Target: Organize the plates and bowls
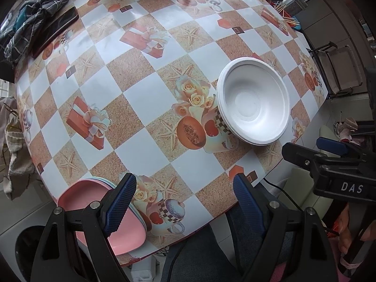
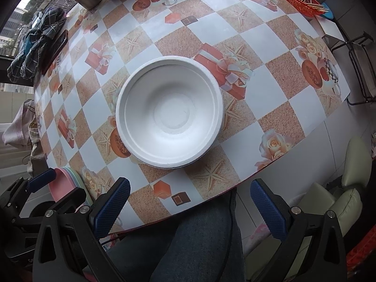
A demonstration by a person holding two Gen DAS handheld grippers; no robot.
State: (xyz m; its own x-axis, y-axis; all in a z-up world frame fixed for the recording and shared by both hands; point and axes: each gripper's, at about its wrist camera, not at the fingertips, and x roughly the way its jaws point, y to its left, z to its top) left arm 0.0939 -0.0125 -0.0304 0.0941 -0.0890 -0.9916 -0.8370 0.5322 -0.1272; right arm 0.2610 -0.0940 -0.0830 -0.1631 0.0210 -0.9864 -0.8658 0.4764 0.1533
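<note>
While both tools gape empty, right tool reads "DAS".

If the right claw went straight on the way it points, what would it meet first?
Probably the white bowl: it lies on the table ahead of the open right claw, nothing between. Depth is unclear.

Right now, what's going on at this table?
A person holds two grippers above a table; both are open and empty. The right gripper hangs near the white bowls, the left gripper beside the pink plates at the edge. Nothing is gripped.
</note>
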